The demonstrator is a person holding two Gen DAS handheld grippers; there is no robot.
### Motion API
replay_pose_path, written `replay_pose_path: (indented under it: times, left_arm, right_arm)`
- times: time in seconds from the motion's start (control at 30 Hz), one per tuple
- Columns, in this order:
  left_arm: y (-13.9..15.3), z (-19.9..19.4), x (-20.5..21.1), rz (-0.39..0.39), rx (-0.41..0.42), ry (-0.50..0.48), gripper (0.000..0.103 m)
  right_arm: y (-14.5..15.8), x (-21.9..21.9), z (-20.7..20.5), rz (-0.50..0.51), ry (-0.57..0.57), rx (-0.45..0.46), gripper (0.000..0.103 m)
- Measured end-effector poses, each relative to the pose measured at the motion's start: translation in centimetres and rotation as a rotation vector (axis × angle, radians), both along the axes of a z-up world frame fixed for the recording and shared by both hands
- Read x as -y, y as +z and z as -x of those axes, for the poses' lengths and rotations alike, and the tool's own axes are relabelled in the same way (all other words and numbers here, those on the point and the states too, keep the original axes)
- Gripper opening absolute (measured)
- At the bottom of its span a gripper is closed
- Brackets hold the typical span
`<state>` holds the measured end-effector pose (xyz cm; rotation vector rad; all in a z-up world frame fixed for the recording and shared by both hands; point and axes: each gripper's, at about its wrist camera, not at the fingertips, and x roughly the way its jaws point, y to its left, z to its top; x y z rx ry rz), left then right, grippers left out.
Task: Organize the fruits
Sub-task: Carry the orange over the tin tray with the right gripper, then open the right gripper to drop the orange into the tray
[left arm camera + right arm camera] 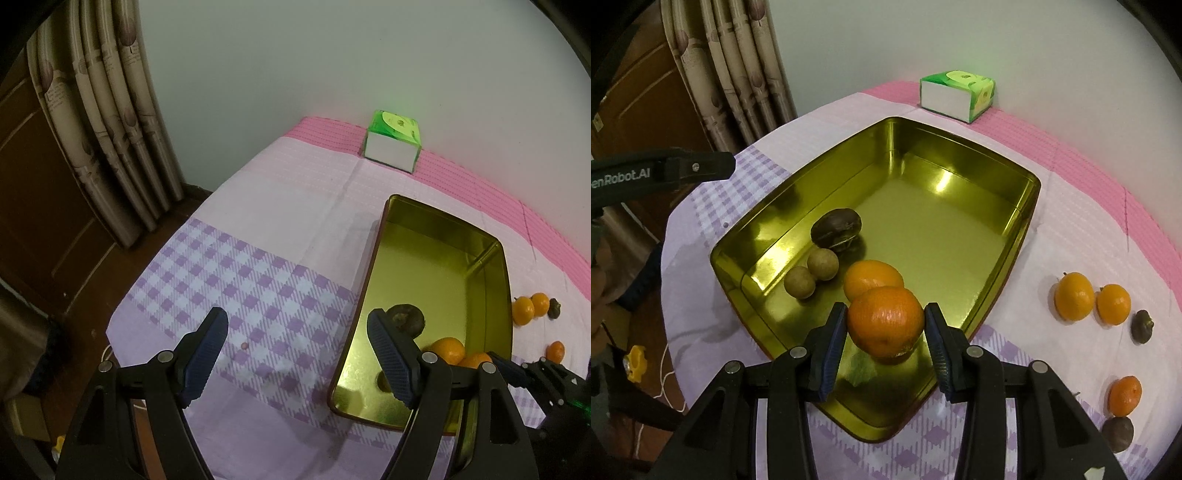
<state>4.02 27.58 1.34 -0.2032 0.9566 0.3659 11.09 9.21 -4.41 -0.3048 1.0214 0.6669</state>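
A gold metal tin lies open on the checked cloth; it also shows in the left wrist view. My right gripper is shut on an orange and holds it over the tin's near end. Inside the tin are another orange, a dark brown fruit and two small tan fruits. My left gripper is open and empty, above the cloth at the tin's left side.
On the cloth right of the tin lie two oranges, a small dark fruit, another orange and a dark fruit. A green and white tissue box stands at the back by the wall. Curtains hang at the left.
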Motion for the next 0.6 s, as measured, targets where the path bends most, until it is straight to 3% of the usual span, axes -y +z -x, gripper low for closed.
replay_pose_path:
  times: [0.43,0.6]
  left_arm:
    - [-0.2,-0.4,0.9,-0.001,0.002,-0.025,0.078]
    - [0.0,-0.3,1.3,-0.003,0.016,-0.054,0.078]
  right_arm:
    - [-0.6,-0.6,-0.4,0.008,-0.011,-0.001,0.04]
    - [0.2,0.1,-0.3,-0.03,-0.024,0.008,0.048]
